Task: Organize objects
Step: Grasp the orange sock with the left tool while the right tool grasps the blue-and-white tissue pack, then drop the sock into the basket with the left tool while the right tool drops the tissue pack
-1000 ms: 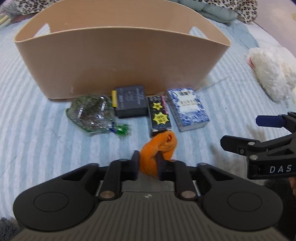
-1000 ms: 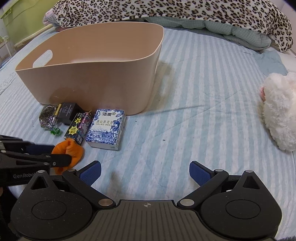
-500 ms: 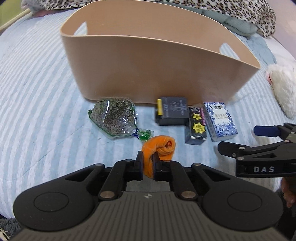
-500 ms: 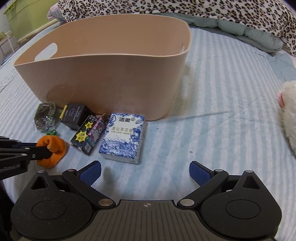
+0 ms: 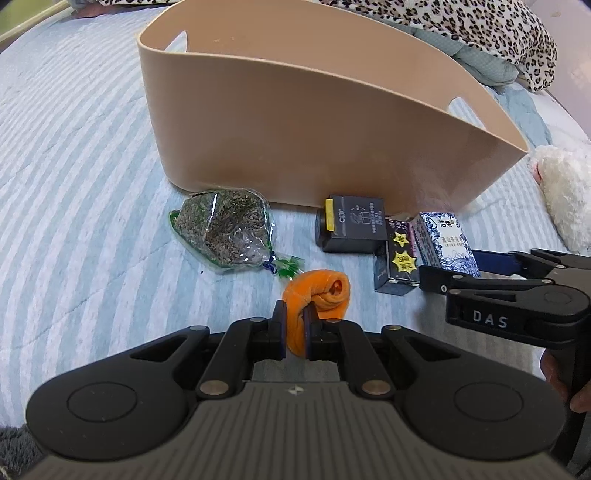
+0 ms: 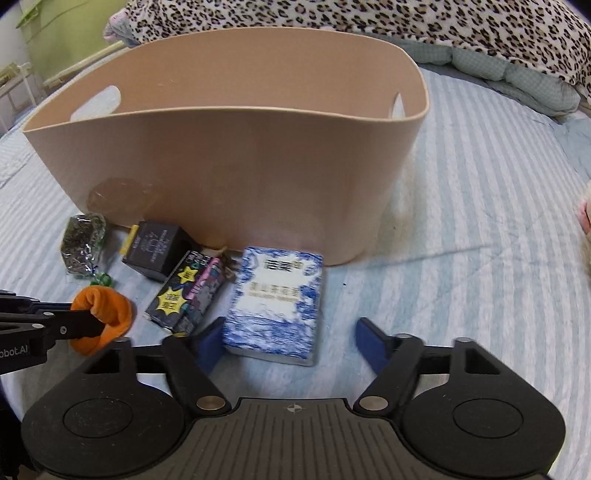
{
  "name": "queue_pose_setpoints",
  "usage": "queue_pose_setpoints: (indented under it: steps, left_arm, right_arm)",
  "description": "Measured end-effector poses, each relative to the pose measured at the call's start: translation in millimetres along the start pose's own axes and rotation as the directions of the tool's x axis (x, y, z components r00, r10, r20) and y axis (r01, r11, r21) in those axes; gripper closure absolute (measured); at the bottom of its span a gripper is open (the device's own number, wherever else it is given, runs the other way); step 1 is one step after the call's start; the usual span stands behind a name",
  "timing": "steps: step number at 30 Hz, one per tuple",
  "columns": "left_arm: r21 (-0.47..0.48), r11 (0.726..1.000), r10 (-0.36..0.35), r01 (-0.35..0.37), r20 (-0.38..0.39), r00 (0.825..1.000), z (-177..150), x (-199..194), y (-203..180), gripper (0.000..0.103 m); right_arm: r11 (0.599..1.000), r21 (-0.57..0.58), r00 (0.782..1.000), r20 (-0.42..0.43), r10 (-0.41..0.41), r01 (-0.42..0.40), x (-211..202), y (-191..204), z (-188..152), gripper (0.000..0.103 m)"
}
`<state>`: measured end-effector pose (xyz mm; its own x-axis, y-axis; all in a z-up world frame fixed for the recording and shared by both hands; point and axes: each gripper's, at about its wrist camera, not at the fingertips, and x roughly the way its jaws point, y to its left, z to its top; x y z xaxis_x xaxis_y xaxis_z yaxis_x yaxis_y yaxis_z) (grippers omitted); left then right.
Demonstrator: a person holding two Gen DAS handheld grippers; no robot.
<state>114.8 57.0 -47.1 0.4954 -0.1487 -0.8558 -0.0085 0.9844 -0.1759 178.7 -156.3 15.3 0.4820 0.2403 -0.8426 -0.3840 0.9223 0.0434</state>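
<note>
A tan bin (image 5: 332, 122) stands on the striped bed; it also shows in the right wrist view (image 6: 229, 155). My left gripper (image 5: 294, 328) is shut on a rolled orange cloth (image 5: 321, 295), also seen in the right wrist view (image 6: 107, 314). My right gripper (image 6: 288, 341) is open, with its fingers at either side of the near end of a blue-and-white box (image 6: 277, 299). In front of the bin lie a bag of dried leaves (image 5: 221, 230), a black box (image 5: 351, 229) and a dark box with yellow stars (image 5: 397, 266).
A white plush toy (image 5: 565, 195) lies on the bed to the right of the bin. A leopard-print blanket (image 6: 369, 18) is piled behind the bin. The bin's inside is hidden from both views.
My left gripper has shifted left with the orange cloth held in it. My right gripper has moved forward and left until its open fingers frame the blue-and-white box.
</note>
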Motion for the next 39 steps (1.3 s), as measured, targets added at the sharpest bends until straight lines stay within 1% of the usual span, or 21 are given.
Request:
queue_pose_setpoints:
  steps: [1, 2, 5, 9, 13, 14, 19, 25, 29, 32, 34, 36, 39]
  left_arm:
    - [0.002, 1.0, -0.005, 0.005, 0.001, 1.0, -0.5, -2.6, -1.2, 0.094]
    - [0.005, 1.0, -0.011, 0.011, 0.003, 1.0, -1.1, -5.3, -2.4, 0.094]
    - [0.005, 1.0, -0.027, 0.027, 0.014, 1.0, -1.6, -14.3, -5.0, 0.094]
    - [-0.001, 0.999, -0.05, 0.05, 0.043, 0.998, -1.1, -31.2, -5.7, 0.094]
    - [0.007, 0.999, -0.046, 0.046, 0.103, 0.994, 3.9, -56.1, -7.5, 0.094]
    - [0.006, 0.999, -0.046, 0.046, 0.12, 0.992, 6.4, -62.8, -6.9, 0.094]
    - [0.013, 0.999, -0.043, 0.042, 0.219, 0.975, 24.9, -98.3, -5.6, 0.094]
    - [0.025, 1.0, -0.021, 0.014, 0.316, 0.949, 54.4, -125.7, -6.9, 0.094]
    - [0.02, 1.0, 0.002, -0.009, 0.356, 0.934, 73.9, -130.6, -5.7, 0.094]
    - [0.018, 0.999, 0.024, -0.033, 0.366, 0.93, 89.5, -124.5, -6.5, 0.094]
    - [0.002, 0.999, 0.031, -0.034, 0.365, 0.93, 100.1, -116.4, -2.5, 0.094]
    - [-0.006, 0.999, 0.039, -0.039, 0.355, 0.934, 110.1, -106.5, -0.4, 0.094]
    - [-0.004, 0.998, 0.068, -0.07, 0.332, 0.941, 123.3, -88.3, -0.6, 0.094]
  right_arm:
    - [1.0, -0.011, 1.0, 0.002, 0.0, 0.0, -1.1, 0.8, -0.5, 0.055]
    - [1.0, -0.024, 1.0, 0.007, 0.002, -0.001, -2.9, 1.5, -1.5, 0.059]
    - [0.999, -0.04, 1.0, 0.003, -0.003, 0.003, -7.7, 2.8, -4.2, 0.06]
    - [1.0, -0.008, 1.0, 0.009, 0.013, -0.013, -21.2, -0.8, -7.5, 0.06]
    - [1.0, 0.008, 0.998, 0.054, 0.029, -0.029, -48.3, -7.6, -13.4, 0.06]
    - [0.999, 0.009, 0.996, 0.077, 0.034, -0.034, -54.5, -8.6, -13.7, 0.06]
    - [0.999, 0.021, 0.985, 0.166, 0.04, -0.044, -89.7, -12.5, -1.5, 0.06]
    - [0.998, 0.039, 0.959, 0.279, 0.041, -0.054, -120.4, -16.9, 29.7, 0.06]
    - [0.998, 0.034, 0.945, 0.327, 0.029, -0.043, -127.6, -16.7, 48.3, 0.06]
    - [0.999, 0.031, 0.939, 0.344, 0.019, -0.032, -125.3, -15.6, 60.2, 0.06]
    - [0.999, 0.031, 0.936, 0.351, 0.01, -0.022, -120.0, -13.1, 69.1, 0.06]
    - [0.999, 0.034, 0.937, 0.35, 0.003, -0.016, -113.6, -11.0, 77.3, 0.06]
    - [0.999, 0.033, 0.941, 0.338, -0.014, 0.003, -100.3, -10.4, 89.1, 0.06]
